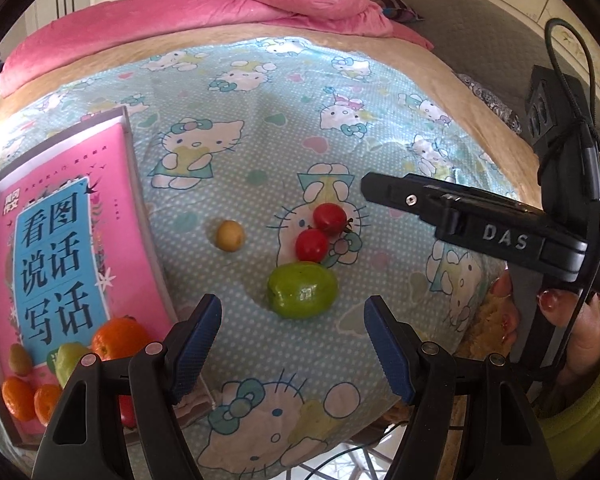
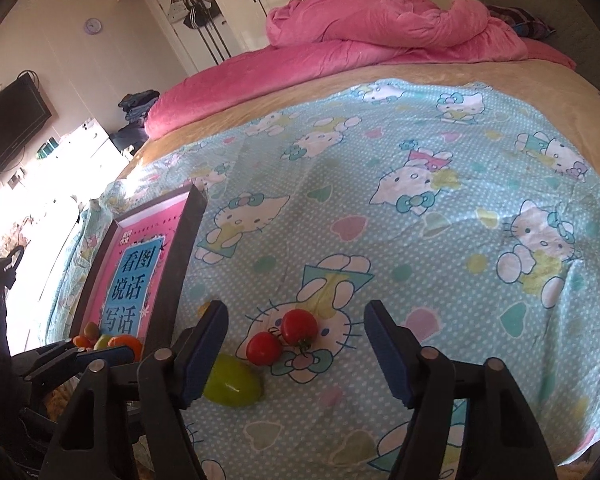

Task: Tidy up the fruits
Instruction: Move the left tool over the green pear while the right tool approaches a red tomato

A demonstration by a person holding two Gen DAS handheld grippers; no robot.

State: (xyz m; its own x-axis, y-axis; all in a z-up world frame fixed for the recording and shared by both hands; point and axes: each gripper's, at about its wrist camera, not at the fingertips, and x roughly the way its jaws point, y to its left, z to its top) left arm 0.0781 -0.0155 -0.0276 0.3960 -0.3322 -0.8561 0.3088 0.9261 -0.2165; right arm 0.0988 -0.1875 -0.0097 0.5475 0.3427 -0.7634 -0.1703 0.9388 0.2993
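Fruit was split between two spots on the bed: a handful already sat in the dark tray (image 1: 130,128) with the pink book (image 1: 60,240) lying in it, namely small oranges (image 1: 118,338), a pale green fruit (image 1: 70,360) and a brownish-green one (image 1: 20,360) at its near end, while the rest was loose on the Hello Kitty sheet (image 1: 340,128) well to the right of the tray. Loose ones were a green fruit (image 1: 302,290), two cherry tomatoes (image 1: 320,232) touching each other just behind it, and a small yellow-brown fruit (image 1: 230,235) between them and the tray.

The left gripper (image 1: 292,344) hung over the green fruit with its fingers released and nothing between them. The right gripper (image 2: 296,354) was also empty-handed, fingers spread apart with the tomatoes showing in the gap but not pinched, as far as I could tell.

My worry: both grippers were aiming at the same little cluster, so they could bump each other. Tomatoes are soft and joined by a stem, so a hard squeeze could burst one, or grabbing one could drag the other along. The bed is squishy too, so round stuff might roll off when nudged.
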